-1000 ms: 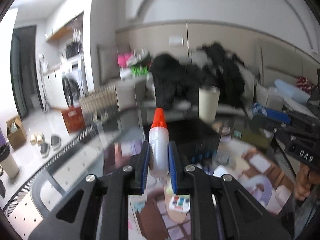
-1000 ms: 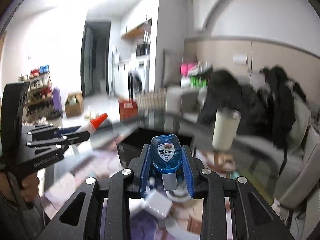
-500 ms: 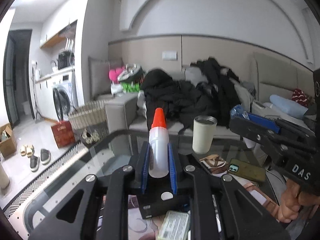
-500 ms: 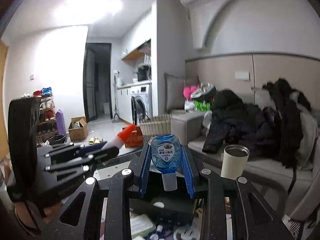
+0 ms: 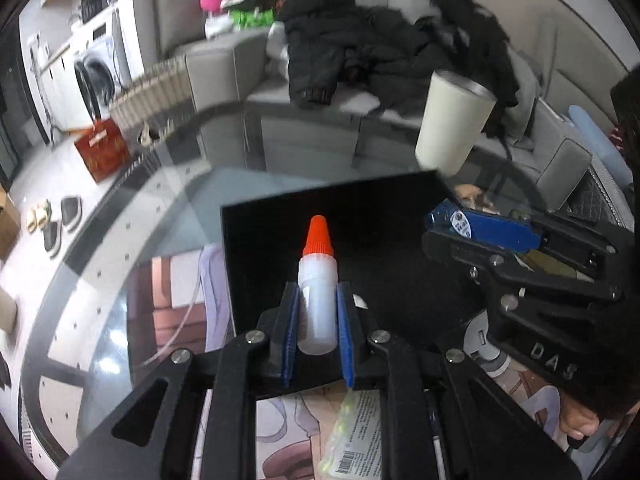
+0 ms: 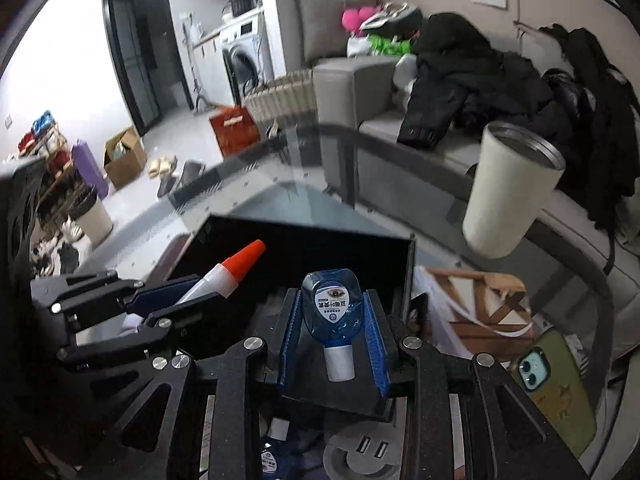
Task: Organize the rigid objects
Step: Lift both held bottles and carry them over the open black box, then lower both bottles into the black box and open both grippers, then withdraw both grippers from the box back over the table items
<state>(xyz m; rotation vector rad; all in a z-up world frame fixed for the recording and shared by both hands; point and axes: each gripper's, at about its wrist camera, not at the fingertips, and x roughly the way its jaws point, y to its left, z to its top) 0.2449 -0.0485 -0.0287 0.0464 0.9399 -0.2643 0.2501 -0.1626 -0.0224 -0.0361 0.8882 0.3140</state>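
My left gripper (image 5: pixel 317 320) is shut on a small white glue bottle with an orange cap (image 5: pixel 316 280), held over an open black box (image 5: pixel 340 216) on the glass table. My right gripper (image 6: pixel 334 328) is shut on a blue eye-drop bottle (image 6: pixel 332 312), cap toward the camera, also above the black box (image 6: pixel 304 240). In the left wrist view the right gripper (image 5: pixel 476 228) comes in from the right with the blue bottle. In the right wrist view the left gripper (image 6: pixel 168 300) comes in from the left with the glue bottle (image 6: pixel 228 276).
A cream tumbler (image 5: pixel 452 124) stands on the glass table beyond the box; it also shows in the right wrist view (image 6: pixel 508 192). A green phone (image 6: pixel 556 392), a wooden-patterned item (image 6: pixel 476 304), a round power strip (image 6: pixel 360 452) and a packet (image 5: pixel 356 436) lie near. A sofa with black coats (image 5: pixel 380 40) is behind.
Both grippers have tilted down and moved forward over the black box, each still holding its bottle. The view has dropped from the room to the table top.
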